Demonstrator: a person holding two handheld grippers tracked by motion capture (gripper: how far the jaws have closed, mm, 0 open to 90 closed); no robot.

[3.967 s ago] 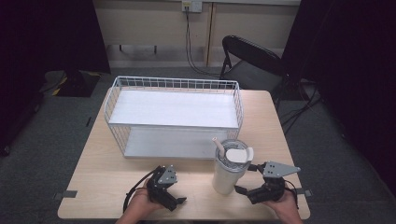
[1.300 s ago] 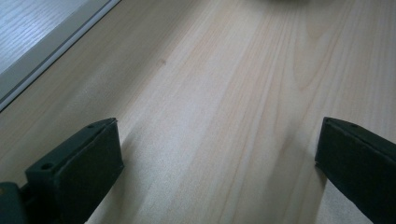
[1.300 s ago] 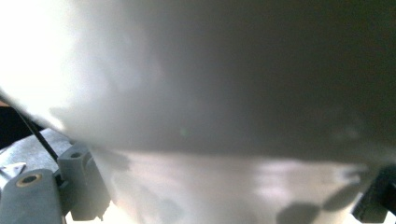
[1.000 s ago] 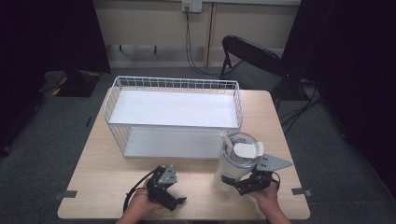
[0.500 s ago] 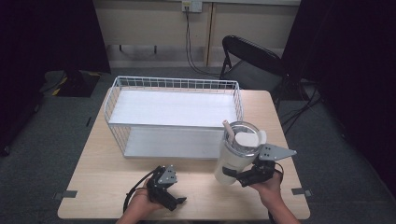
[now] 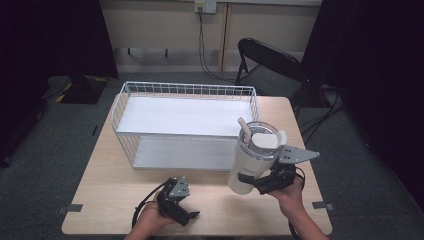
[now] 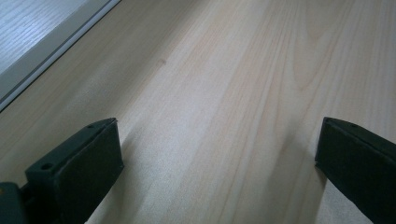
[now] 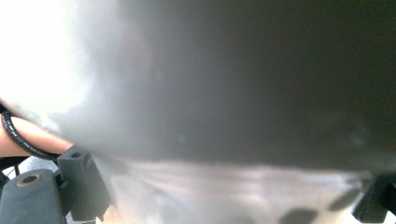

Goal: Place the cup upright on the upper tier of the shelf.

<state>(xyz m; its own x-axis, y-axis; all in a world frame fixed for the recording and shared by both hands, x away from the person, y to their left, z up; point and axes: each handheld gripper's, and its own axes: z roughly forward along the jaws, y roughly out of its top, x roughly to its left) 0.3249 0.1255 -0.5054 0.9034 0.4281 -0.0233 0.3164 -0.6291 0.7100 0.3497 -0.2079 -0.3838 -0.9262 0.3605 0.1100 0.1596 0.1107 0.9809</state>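
I see a white wire basket (image 6: 186,122) on the far half of the wooden table (image 6: 115,192); its near edge also shows at the top left of the left gripper view. The basket has a flat white floor and mesh walls, with nothing visible inside. A black folding chair (image 6: 267,62) stands behind the table's far right corner, and cables (image 6: 202,42) hang down from a wall outlet. No object lies between the basket and the tumbler; the basket's near right corner is just beside the tumbler's top in the high view.

The tumbler (image 6: 252,160) is off-white, with a clear lid, a straw rising at its far left rim and a handle on its right side. It is tilted, top toward the basket, and is over the right front part of the table. I cannot tell whether its base touches the wood.

My right gripper (image 6: 267,182) is clamped around the tumbler's lower body. In the right gripper view the blurred pale wall of the tumbler sits between the two jaws.

My left gripper (image 6: 185,212) rests low over the near edge of the table, jaws spread wide with bare wood between them, gripping nothing.
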